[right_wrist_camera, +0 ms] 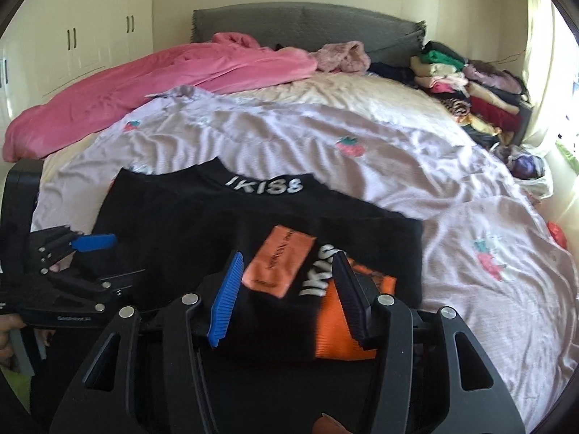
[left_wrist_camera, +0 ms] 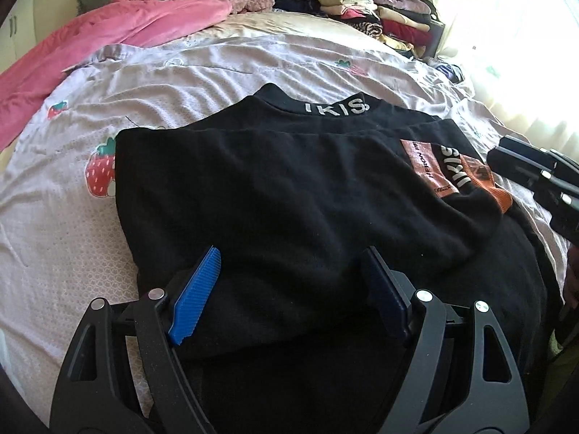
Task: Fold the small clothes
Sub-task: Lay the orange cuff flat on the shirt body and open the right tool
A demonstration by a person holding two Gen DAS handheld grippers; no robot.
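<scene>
Black top [left_wrist_camera: 289,188], sleeves folded in, lies flat; my left gripper [left_wrist_camera: 289,289] and right gripper [right_wrist_camera: 286,296] gape empty; cupboards [right_wrist_camera: 72,36] show only rightward.

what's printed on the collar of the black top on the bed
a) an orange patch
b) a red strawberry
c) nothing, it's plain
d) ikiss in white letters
d: white IKISS lettering runs along the collar of the black top; the orange patch sits lower on the garment, and the strawberries are on the bedsheet.
</scene>
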